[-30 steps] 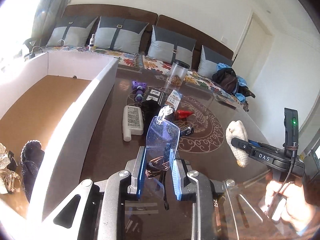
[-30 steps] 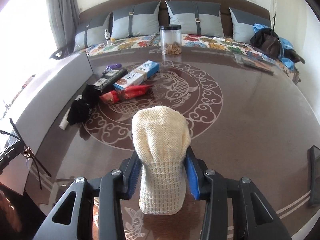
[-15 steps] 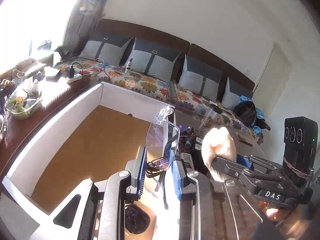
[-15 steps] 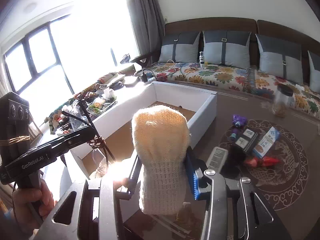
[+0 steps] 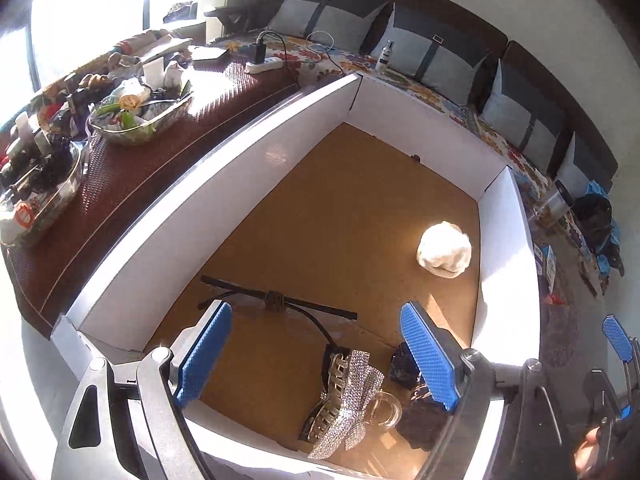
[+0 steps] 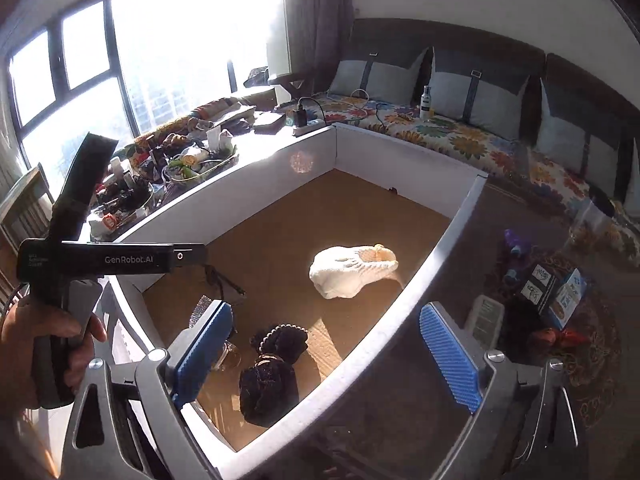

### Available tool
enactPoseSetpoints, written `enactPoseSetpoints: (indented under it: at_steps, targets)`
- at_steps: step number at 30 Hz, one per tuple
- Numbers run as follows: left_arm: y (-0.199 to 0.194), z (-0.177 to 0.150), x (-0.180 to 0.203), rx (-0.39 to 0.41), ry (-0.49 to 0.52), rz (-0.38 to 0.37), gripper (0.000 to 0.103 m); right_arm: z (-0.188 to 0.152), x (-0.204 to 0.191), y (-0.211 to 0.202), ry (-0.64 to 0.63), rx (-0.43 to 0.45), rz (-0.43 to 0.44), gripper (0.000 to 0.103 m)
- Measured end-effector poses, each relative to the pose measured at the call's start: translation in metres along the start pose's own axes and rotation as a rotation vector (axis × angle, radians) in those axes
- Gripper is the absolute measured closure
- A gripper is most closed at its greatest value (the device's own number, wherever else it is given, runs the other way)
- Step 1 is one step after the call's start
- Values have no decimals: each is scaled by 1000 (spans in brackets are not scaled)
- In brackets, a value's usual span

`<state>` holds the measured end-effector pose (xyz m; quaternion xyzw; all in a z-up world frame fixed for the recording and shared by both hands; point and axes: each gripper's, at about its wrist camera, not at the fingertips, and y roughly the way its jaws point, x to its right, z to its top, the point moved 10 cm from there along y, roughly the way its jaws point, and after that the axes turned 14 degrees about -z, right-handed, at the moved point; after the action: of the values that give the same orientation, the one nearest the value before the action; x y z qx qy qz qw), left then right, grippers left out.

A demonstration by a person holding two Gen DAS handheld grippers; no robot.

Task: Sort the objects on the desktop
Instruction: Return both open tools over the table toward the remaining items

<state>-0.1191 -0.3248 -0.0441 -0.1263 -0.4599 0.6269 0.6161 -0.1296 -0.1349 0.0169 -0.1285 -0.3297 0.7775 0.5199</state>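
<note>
My left gripper (image 5: 316, 314) hangs over the white box (image 5: 224, 184), its jaws opening with nothing between them. The clear glasses (image 5: 276, 300) lie on the box's brown floor just beyond its fingertips. My right gripper (image 6: 326, 312) is over the box's right wall (image 6: 440, 252), jaws also opening and empty. The cream knitted piece (image 6: 352, 270) lies on the floor ahead of it and shows again (image 5: 444, 250) near that wall. A rhinestone hair clip (image 5: 348, 404) and dark scrunchies (image 6: 276, 364) lie at the near end of the box.
On the dark table right of the box lie a white bottle (image 6: 486, 320), small cartons (image 6: 560, 292), a red packet (image 6: 556, 336) and a purple item (image 6: 514, 248). A cluttered sideboard with glass dishes (image 5: 140, 116) runs along the left. A hand (image 6: 48, 344) holds the left gripper's handle.
Both grippers swung left from the table to above the box and opened. The glasses and the cream knitted piece left the jaws and now lie on the box floor.
</note>
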Motion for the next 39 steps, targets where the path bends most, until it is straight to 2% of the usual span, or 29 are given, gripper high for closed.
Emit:
enactPoseSetpoints:
  at_steps: [3, 6, 12, 14, 16, 18, 21, 24, 27, 30, 39]
  targets:
    - [-19, -5, 20, 63, 31, -9, 17, -15, 51, -25, 37, 90, -101, 0]
    - [-34, -12, 54, 118, 82, -37, 17, -57, 112, -31, 65, 80, -202, 0]
    - [-47, -28, 152, 160, 203, -171, 15, -180, 240, -16, 122, -104, -428, 0]
    - [-48, -37, 191, 156, 251, -223, 11, -210, 272, -17, 206, -162, -445, 0]
    - [-43, -51, 228, 137, 296, -269, 3, -217, 297, -15, 347, -221, -413, 0]
    - [-32, -71, 261, 101, 339, -315, 3, -215, 310, -16, 414, -214, -398, 0]
    - [6, -117, 295, -13, 381, -349, 2, -222, 314, -9, 411, -256, -416, 0]
    - [52, -165, 308, -110, 422, -320, 2, -225, 301, -3, 406, -289, -399, 0]
    - [92, -194, 305, -169, 457, -264, 3, -225, 295, -3, 386, -286, -393, 0]
    - [118, -200, 296, -197, 476, -197, 3, -227, 294, -1, 375, -295, -387, 0]
    - [148, -175, 274, -206, 458, -110, 3, -237, 300, 15, 424, -341, -375, 0]
